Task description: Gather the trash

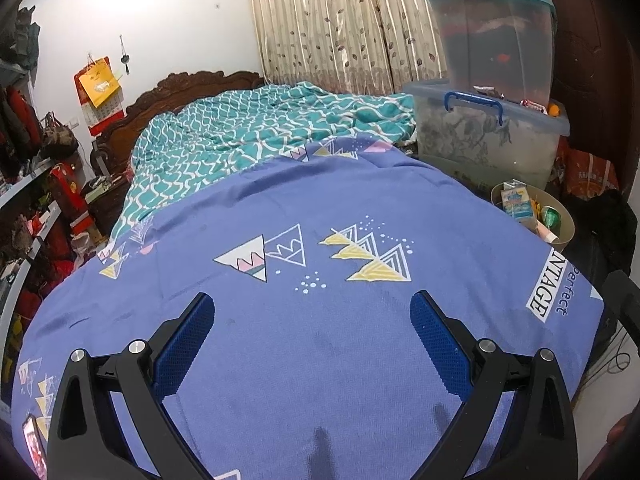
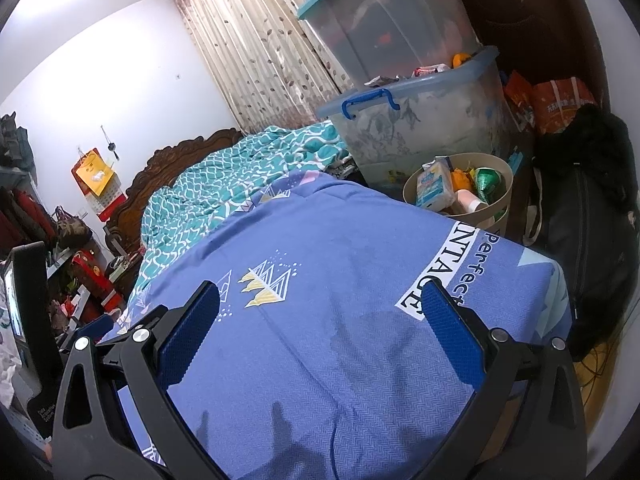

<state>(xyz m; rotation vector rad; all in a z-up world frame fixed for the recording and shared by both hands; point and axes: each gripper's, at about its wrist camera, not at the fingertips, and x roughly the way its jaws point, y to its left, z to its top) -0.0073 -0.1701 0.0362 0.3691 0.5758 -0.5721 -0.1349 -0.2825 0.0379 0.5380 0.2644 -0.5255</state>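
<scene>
A round beige bin point(image 2: 500, 200) is standing at the right of the right wrist frame, just beyond the bed's far corner, holding a blue-and-white carton point(image 2: 434, 184), a shiny green wrapper point(image 2: 490, 180), something orange and a pale tube. Behind it a clear tub point(image 2: 420, 128) with a blue handle is carrying a second, teal-lidded tub point(image 2: 384, 20) with dark things showing inside. A black bag point(image 2: 592, 232) is slumping to the bin's right. The bed's blue sheet point(image 1: 320, 360), printed with triangles, is filling the middle of both frames, with a teal quilt point(image 1: 260, 128) bunching toward the carved headboard point(image 1: 168, 88) at upper left; cluttered shelves are running down the left edge. The left gripper point(image 1: 312, 328) is hanging wide open and empty over the sheet, and the right gripper point(image 2: 320, 316) is doing likewise.
</scene>
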